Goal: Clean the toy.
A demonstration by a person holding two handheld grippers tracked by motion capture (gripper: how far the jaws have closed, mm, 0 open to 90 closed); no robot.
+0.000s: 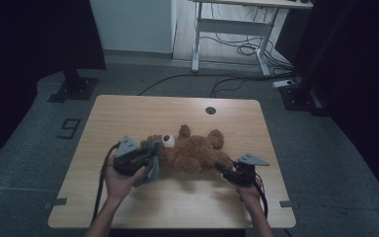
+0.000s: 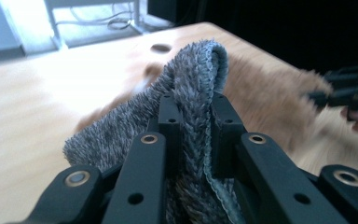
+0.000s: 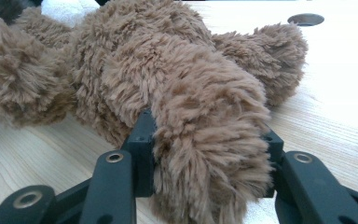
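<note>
Tool work first, from the high view: the left tool [image 1: 137,157] is clamped on a grey fuzzy cloth [image 1: 151,163] at the head end of a brown teddy bear [image 1: 190,150], which lies on its side in the middle of the wooden counter [image 1: 128,111]; the right tool [image 1: 225,170] grips the bear's leg at the other end.

Left gripper view: both jaws pinch a fold of the grey cloth [image 2: 193,93], pile bunched between them, the bear [image 2: 270,98] a blur behind.

Right gripper view: the jaws are closed round the bear's leg [image 3: 209,140], fur spilling over both sides, body and arms lying beyond on the counter [image 3: 335,93].

To do this step well, I judge the right tool should pin the leg steady while the left draws the cloth over the head slowly, keeping the fold deep in the jaws so it does not slip
</note>
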